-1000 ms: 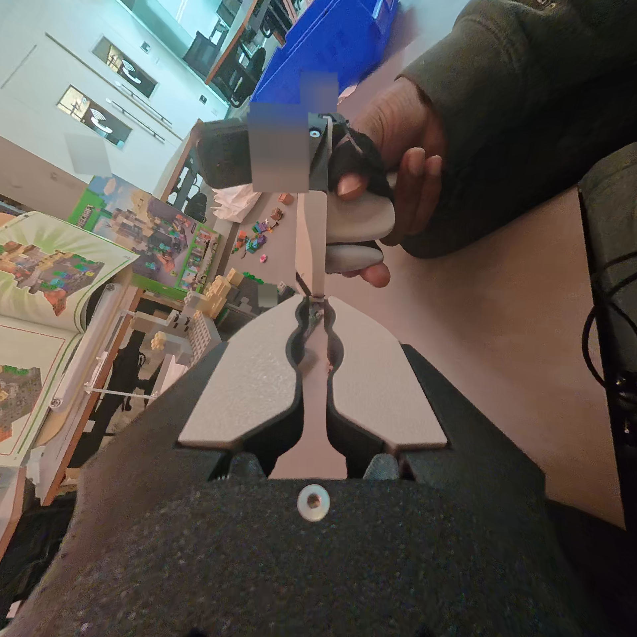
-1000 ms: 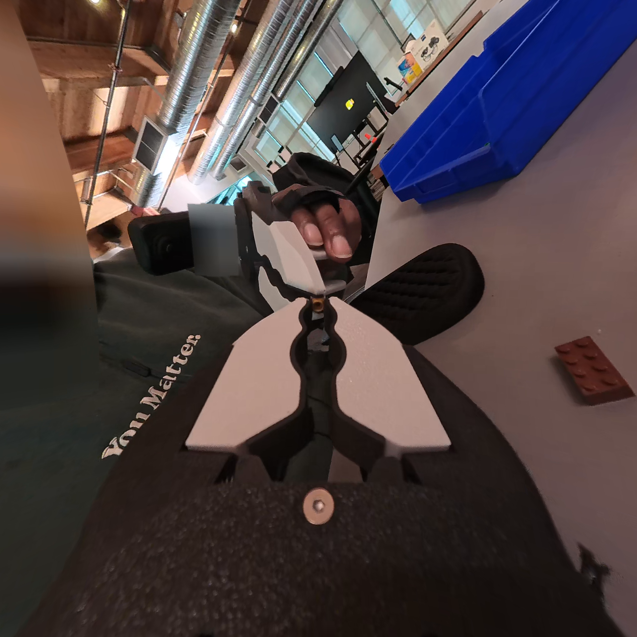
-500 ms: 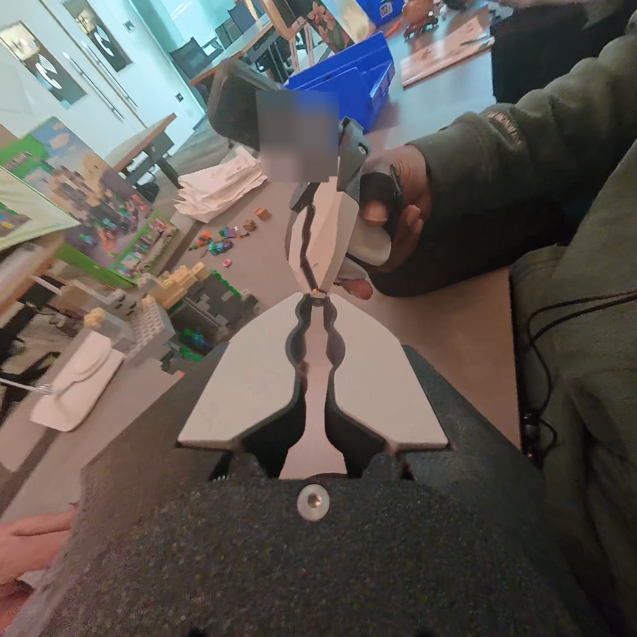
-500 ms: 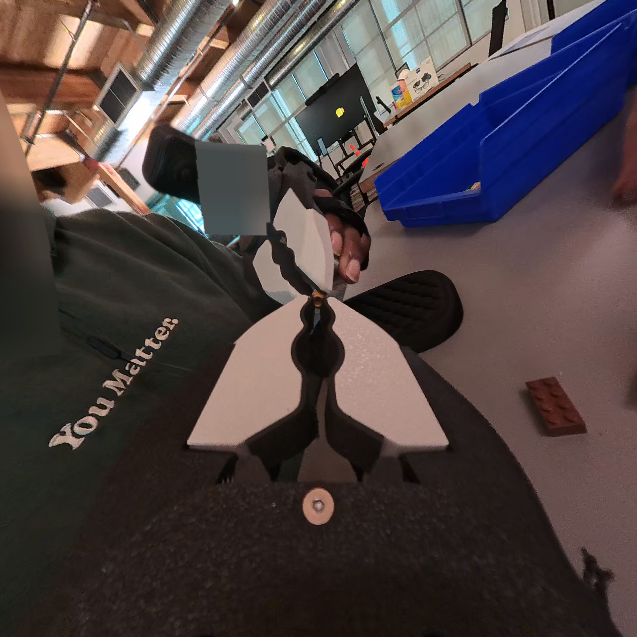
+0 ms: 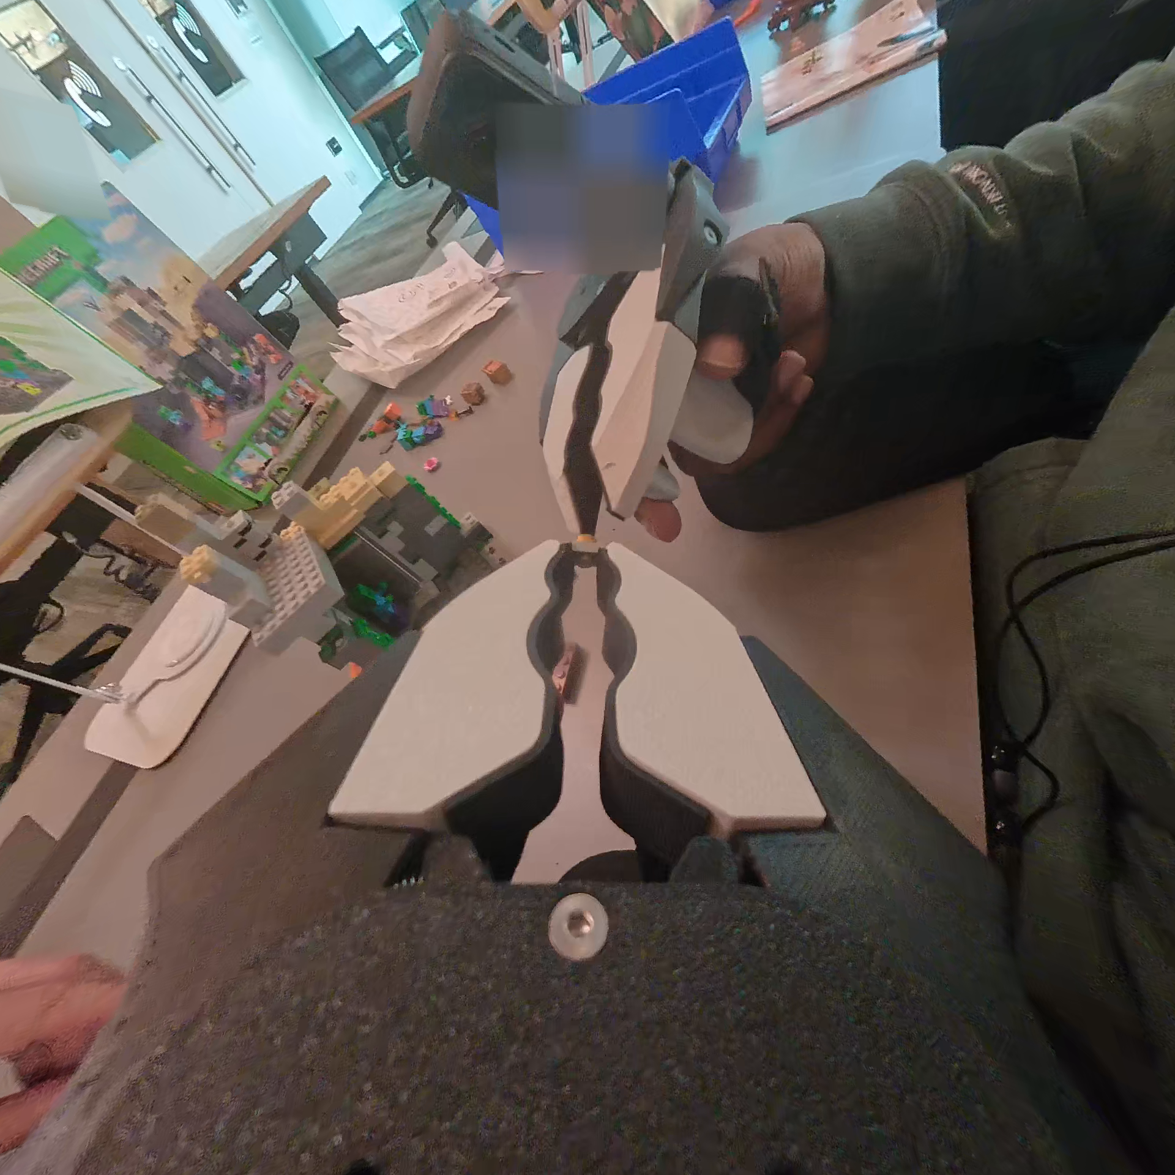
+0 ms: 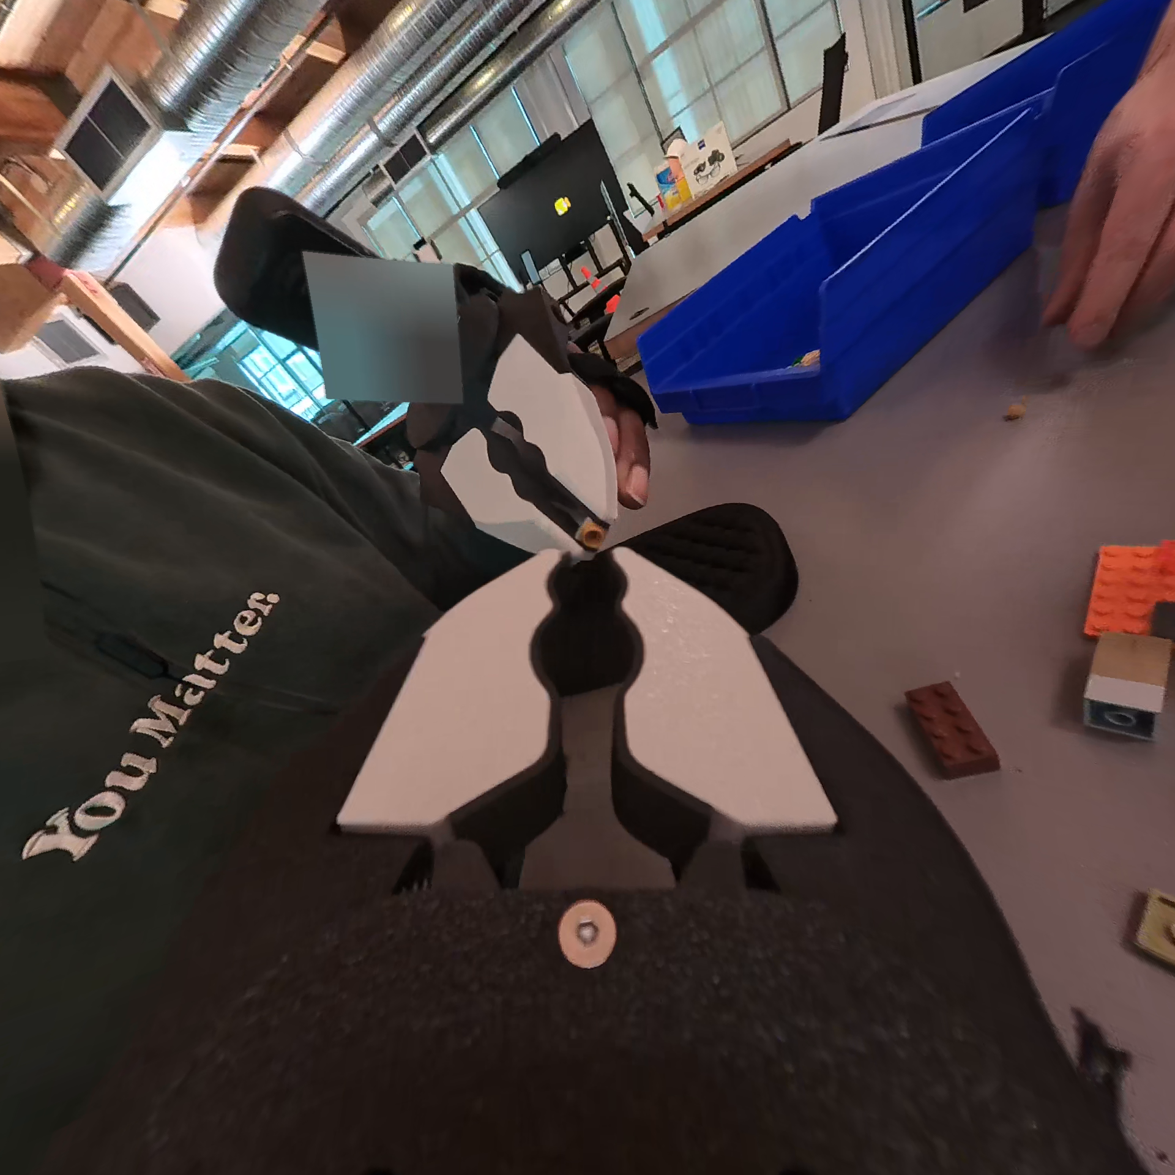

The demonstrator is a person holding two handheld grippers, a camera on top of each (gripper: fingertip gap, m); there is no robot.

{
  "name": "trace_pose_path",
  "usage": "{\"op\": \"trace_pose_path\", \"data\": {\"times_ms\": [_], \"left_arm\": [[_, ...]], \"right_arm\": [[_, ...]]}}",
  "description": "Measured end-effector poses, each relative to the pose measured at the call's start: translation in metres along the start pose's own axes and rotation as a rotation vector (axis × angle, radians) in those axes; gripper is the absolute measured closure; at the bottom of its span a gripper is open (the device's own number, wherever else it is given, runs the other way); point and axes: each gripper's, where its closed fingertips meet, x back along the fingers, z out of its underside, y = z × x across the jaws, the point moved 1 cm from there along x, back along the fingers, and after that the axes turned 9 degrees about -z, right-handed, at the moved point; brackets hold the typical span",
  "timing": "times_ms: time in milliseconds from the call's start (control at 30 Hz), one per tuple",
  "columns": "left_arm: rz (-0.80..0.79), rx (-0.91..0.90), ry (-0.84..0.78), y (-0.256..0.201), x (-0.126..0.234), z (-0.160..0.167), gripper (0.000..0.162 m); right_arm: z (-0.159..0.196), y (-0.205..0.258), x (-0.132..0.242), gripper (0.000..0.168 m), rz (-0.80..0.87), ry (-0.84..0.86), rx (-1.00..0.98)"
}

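table (image 6: 890, 508): bare centre | obstacles: blue bin (image 6: 826, 330) beyond; loose bricks (image 6: 950, 731) right; another hand (image 6: 1119, 210) far right

Sweatshirt chest (image 6: 152, 718): pale embroidered lettering, two words running slantwise on dark green cloth.
Sleeve cuff (image 5: 982, 191): small pale lettering, too fine to make out.
Toy-brick set box (image 5: 191, 356): printed brand logo on the green upper corner.
Glass doors (image 5: 82, 102): round white emblem, no legible words.
Paper sheets (image 5: 419, 318): faint marks, unreadable.
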Motion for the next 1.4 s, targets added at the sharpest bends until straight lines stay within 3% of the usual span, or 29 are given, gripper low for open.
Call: {"op": "trace_pose_path", "data": {"times_ms": [100, 500, 700, 967, 1067, 1167, 1400], "left_arm": [[0.000, -0.038, -0.002, -0.003, -0.002, -0.001, 0.154], [0.024, -0.111, 0.014, -0.008, 0.002, -0.003, 0.154], [0.112, 0.065, 0.054, -0.011, 0.006, 0.003, 0.154], [0.342, 0.392, 0.069, -0.019, 0.009, 0.000, 0.154], [0.258, 0.349, 0.125, -0.009, 0.003, 0.014, 0.154], [0.279, 0.368, 0.094, -0.010, 0.006, 0.012, 0.154], [0.237, 0.288, 0.080, -0.010, 0.007, 0.009, 0.154]], "right_arm": [[0.001, 0.001, -0.004, 0.153, -0.013, -0.007, -0.025], [0.003, 0.003, -0.007, 0.164, -0.061, -0.002, -0.055], [0.006, 0.004, -0.012, 0.165, 0.142, 0.177, 0.266], [0.010, 0.013, -0.011, 0.165, 0.192, 0.297, 0.568], [0.006, 0.023, -0.012, 0.168, 0.132, 0.232, 0.558], [0.008, 0.021, -0.012, 0.168, 0.164, 0.232, 0.577], [0.005, 0.006, -0.006, 0.164, 0.203, 0.163, 0.411]]}}
